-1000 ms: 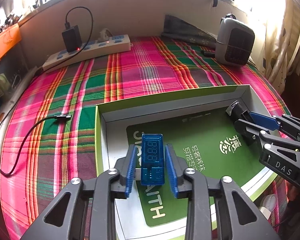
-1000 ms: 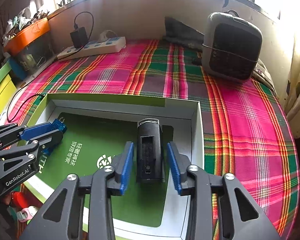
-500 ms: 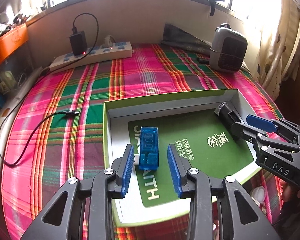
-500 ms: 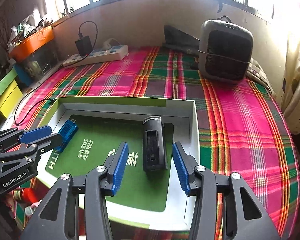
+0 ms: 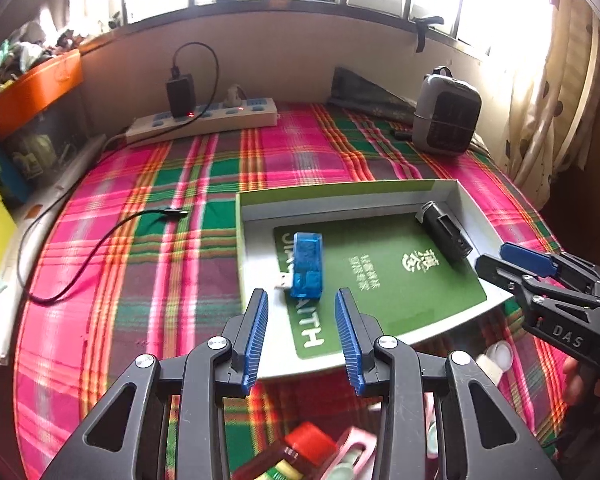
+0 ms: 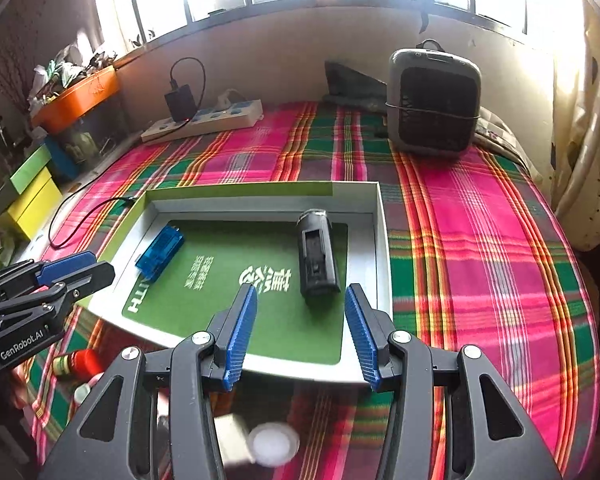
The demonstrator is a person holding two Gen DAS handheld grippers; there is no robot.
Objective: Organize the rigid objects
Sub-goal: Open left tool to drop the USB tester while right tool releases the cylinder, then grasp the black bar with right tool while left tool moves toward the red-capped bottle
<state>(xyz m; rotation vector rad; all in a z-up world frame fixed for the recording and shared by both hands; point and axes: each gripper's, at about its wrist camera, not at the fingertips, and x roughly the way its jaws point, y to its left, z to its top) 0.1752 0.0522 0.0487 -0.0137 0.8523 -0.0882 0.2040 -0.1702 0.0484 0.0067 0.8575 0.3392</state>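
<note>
A shallow white tray with a green rim and a green printed mat lies on the table, which is covered in a pink and green plaid cloth. The tray serves as the landmark here.

The blue USB meter lies flat at the tray's left end, its metal plug pointing toward the tray's near left edge. The left hand-held gripper sits at the tray's near edge, just short of the meter; its blue pads are spread apart and touch nothing, and the meter lies beyond the fingertips, not between them. Its jaws have just been opening, with nothing left in them.

The black adapter lies at the tray's right end, lengthwise, close to the right wall. The right hand-held gripper is also released: its pads stand wide at the tray's near edge, and the adapter's near end lies just past the tips, apart from both pads. These jaws too have just been opening and hold nothing.

Behind the tray, against the wall, a white power strip carries a black charger. A grey heater stands behind the tray's right corner. A black cable trails across the cloth to the tray's left. In front of the tray, blurred small items lie on the cloth, among them a red-capped bottle.
</note>
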